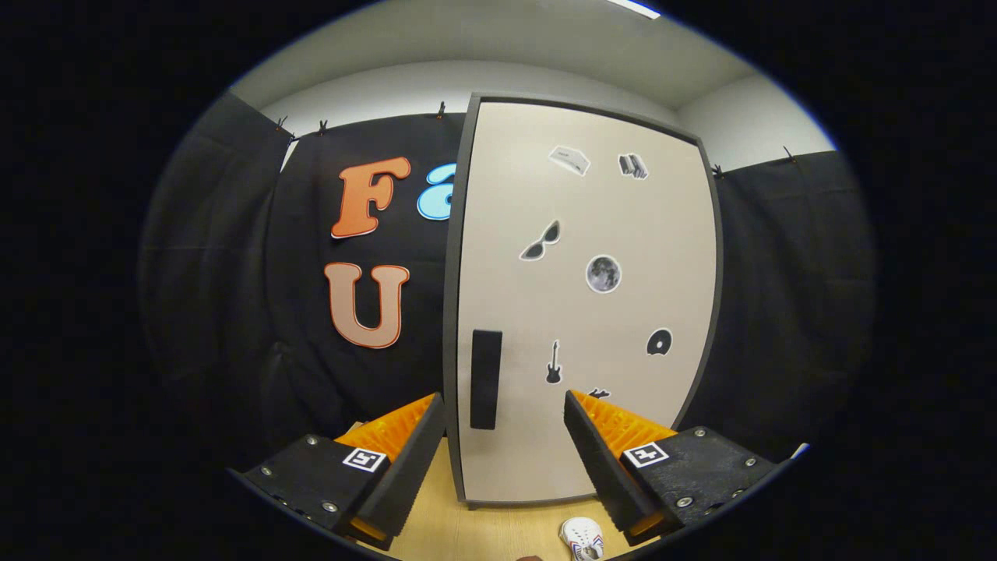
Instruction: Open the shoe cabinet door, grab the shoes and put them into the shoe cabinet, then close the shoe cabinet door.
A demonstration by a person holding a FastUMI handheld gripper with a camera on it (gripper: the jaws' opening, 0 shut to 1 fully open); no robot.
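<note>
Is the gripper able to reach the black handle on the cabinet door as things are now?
Probably yes. The gripper is open, and the handle on the closed cabinet door lies just ahead between its fingers, with nothing in between.

Wood table (pixel 467 534) underfoot, black cloth wall (pixel 234 273) w/ clips (pixel 441 109), ceiling light (pixel 635 8).

- Cabinet door (pixel 592 312): smooth, matt beige panel; dark matt frame and handle (pixel 485 379).
- Bench (pixel 498 530): light wood-look, smooth.
- Wall drape (pixel 779 312): matt black cloth.
- Shoe (pixel 583 538): white, smooth.
</note>
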